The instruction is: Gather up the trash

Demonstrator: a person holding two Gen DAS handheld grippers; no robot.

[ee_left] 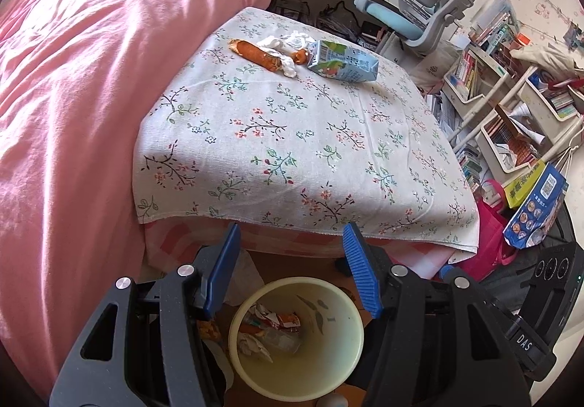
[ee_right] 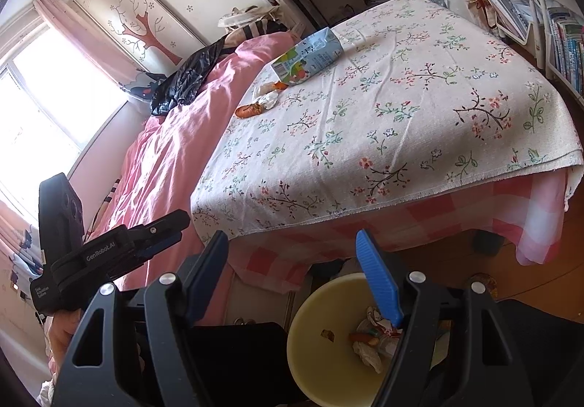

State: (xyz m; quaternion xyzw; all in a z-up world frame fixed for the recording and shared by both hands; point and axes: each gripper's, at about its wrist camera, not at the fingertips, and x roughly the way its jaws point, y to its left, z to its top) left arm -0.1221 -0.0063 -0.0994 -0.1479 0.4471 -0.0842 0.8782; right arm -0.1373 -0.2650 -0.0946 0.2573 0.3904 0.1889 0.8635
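Sunlit and cluttered, the bedroom has a bed (ee_left: 91, 96) with a pink duvet and a floral cloth (ee_left: 292, 151) spread over its foot. I hold both tools low over the bin (ee_left: 350, 363) on the floor beside the bed, probably because that is where every piece must end up; it already has wrappers and tissue in the bottom. My left tool (ee_left: 292, 268) is spread wide and holds nothing, and my right tool (ee_right: 292, 272) is also wide and empty.

What remains sits far across the cloth, at about twelve o'clock in the left wrist view. A milk carton (ee_left: 345, 63) lies on its side, long axis running roughly from ten to four o'clock, its crumpled end toward the other scraps. Just beside it at nine o'clock lie crumpled tissues (ee_left: 288, 49) and an orange snack wrapper (ee_left: 255, 54), its length slanting from ten to four as well. I judge the collecting is partly done.
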